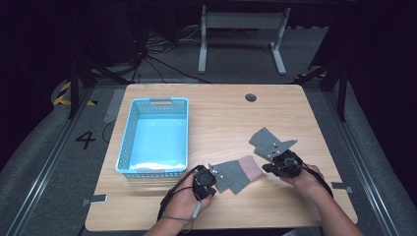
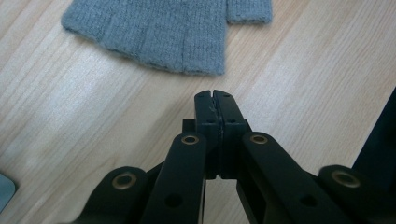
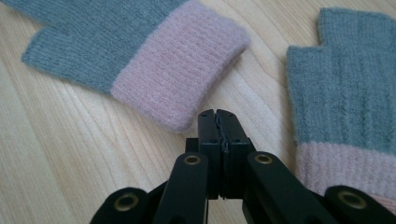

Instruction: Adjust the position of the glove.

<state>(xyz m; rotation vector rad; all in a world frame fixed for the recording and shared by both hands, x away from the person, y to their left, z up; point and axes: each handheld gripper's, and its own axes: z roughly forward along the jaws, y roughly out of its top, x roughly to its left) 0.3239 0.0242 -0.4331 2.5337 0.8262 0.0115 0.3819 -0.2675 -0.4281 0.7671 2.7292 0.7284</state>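
The left hand-held gripper (image 2: 215, 95) is seen with its jaws pressed together and nothing pinched between them; its tips are held just above the bare tabletop (image 2: 93, 116). Just ahead of those tips, in the left gripper view, the finger end of a grey glove (image 2: 159, 32) is laid flat on the wood, apart from the jaws. In the high view this left hand-held gripper (image 1: 210, 173) is found at the near edge of the tabletop, with that glove (image 1: 235, 174) touching or just beside its tips, and a blue basket (image 1: 129, 142) is placed to its left and farther away.

The right hand-held gripper (image 3: 217, 114) is likewise shown with its jaws pressed together, and nothing is gripped. Its tips are held just beside the pink cuff (image 3: 177, 79) of the same glove; whether the cuff is touched cannot be told. To the right of the jaws in the right gripper view, a second glove (image 3: 341, 102) of the same grey with a pink band is laid flat, its fingers pointed away. In the high view the right hand-held gripper (image 1: 268, 167) is seen between the two gloves, with the second glove (image 1: 265, 140) lying just beyond it, partly covered by the gripper's grey plate.
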